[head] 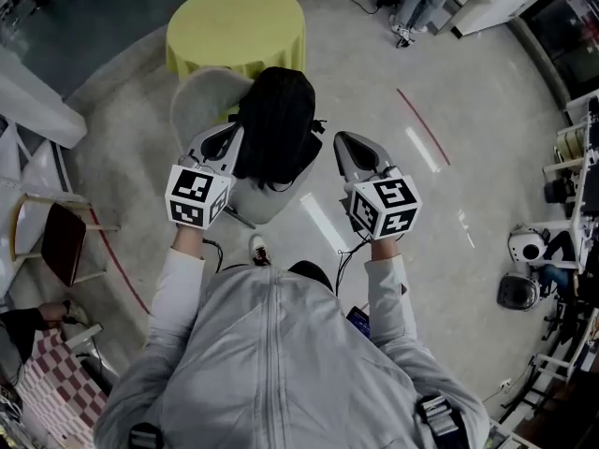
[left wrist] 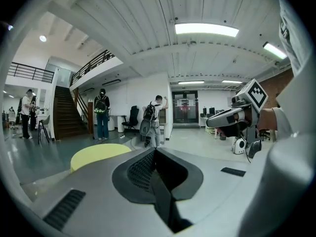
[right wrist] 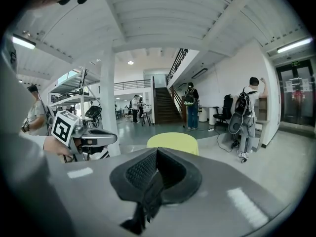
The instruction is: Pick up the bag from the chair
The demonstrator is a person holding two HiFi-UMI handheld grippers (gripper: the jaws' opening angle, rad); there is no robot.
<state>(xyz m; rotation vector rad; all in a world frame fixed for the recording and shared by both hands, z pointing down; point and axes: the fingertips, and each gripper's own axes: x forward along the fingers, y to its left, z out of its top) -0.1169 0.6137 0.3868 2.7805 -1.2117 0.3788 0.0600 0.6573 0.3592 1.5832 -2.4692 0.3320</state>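
Head view shows the pickup not yet started: the one black bag [head: 274,124] sits untouched on the seat of the single pale chair [head: 202,103]. Two tools hover short of it, the left hand-held gripper [head: 225,138] by the chair's left edge and the right hand-held gripper [head: 346,143] off its right edge. Both are clenched on nothing. Opening, gripping and lifting are all left to do.

Ahead of me, the grey chair [head: 208,101] stands on the floor [head: 374,166]; the black bag [head: 276,124] rests on it; a yellow table [head: 236,24] stands just behind.
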